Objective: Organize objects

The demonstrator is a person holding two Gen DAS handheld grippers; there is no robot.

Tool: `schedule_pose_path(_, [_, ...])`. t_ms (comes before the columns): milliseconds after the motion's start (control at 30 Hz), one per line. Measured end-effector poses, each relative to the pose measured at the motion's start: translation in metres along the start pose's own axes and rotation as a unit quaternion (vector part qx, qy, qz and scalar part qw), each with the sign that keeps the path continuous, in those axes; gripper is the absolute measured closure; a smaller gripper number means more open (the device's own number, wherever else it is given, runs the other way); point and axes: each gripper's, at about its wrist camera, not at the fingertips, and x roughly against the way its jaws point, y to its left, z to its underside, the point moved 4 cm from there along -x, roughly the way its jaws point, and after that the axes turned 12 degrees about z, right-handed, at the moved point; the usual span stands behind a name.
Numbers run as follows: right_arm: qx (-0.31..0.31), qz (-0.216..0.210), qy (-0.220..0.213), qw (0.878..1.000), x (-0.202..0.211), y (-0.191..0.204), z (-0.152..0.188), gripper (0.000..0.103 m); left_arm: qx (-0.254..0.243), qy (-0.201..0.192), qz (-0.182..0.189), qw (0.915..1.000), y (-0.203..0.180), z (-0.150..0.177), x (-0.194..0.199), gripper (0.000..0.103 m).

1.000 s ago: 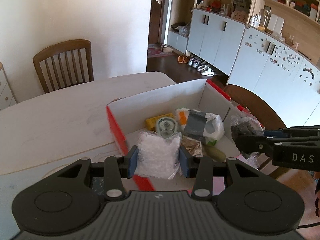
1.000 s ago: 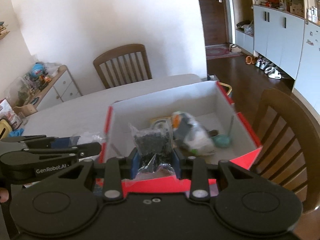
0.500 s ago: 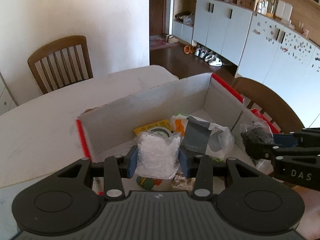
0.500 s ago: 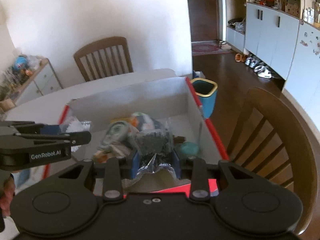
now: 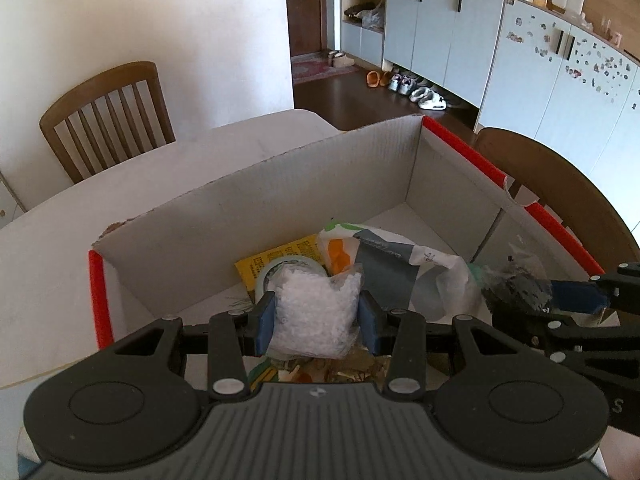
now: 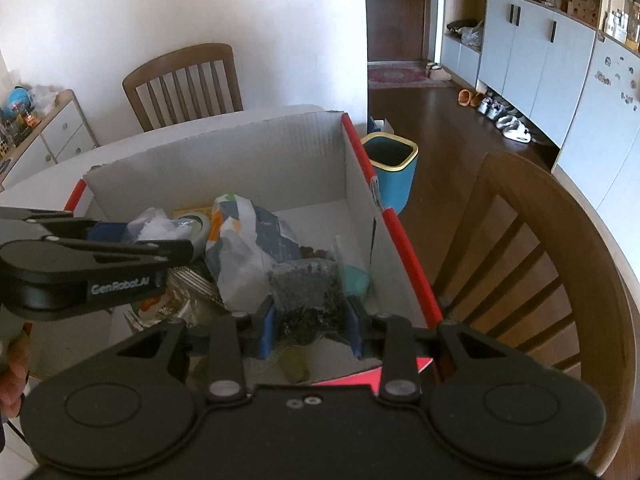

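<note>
My left gripper (image 5: 316,322) is shut on a clear bag of white granules (image 5: 316,312) and holds it over the near part of an open cardboard box with red edges (image 5: 256,204). My right gripper (image 6: 310,326) is shut on a clear bag of dark bits (image 6: 308,296), held over the box's right side (image 6: 396,240). The right gripper also shows in the left wrist view (image 5: 516,294), and the left gripper in the right wrist view (image 6: 168,240). Inside the box lie a plastic bag with a grey packet (image 5: 392,264), a yellow packet (image 5: 288,256) and a tape roll (image 5: 272,272).
The box sits on a white table (image 5: 120,200). A wooden chair (image 5: 108,120) stands at the far side, another chair (image 6: 540,248) on the right. A blue bin (image 6: 390,168) stands on the floor past the box. Cabinets (image 5: 460,32) line the right wall.
Both grippers have moved forward over the box and lower into it, each still holding its bag. The box now fills more of both views.
</note>
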Motion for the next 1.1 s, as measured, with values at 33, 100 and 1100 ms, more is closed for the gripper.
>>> schedule_pose_path(33, [0.000, -0.001, 0.001, 1.000, 0.000, 0.000, 0.000, 0.070, -0.001, 0.000, 0.001, 1.0000, -0.001, 0.000, -0.001, 0.060])
schedule_pose_path(100, [0.001, -0.004, 0.002, 1.000, -0.001, -0.001, -0.002, 0.070, -0.001, 0.001, 0.000, 1.0000, -0.001, 0.000, -0.003, 0.060])
schedule_pose_path(1100, [-0.005, -0.043, -0.049, 0.998, 0.049, -0.003, -0.008, 0.039, 0.020, -0.045, 0.004, 0.9988, -0.003, 0.008, 0.056, 0.023])
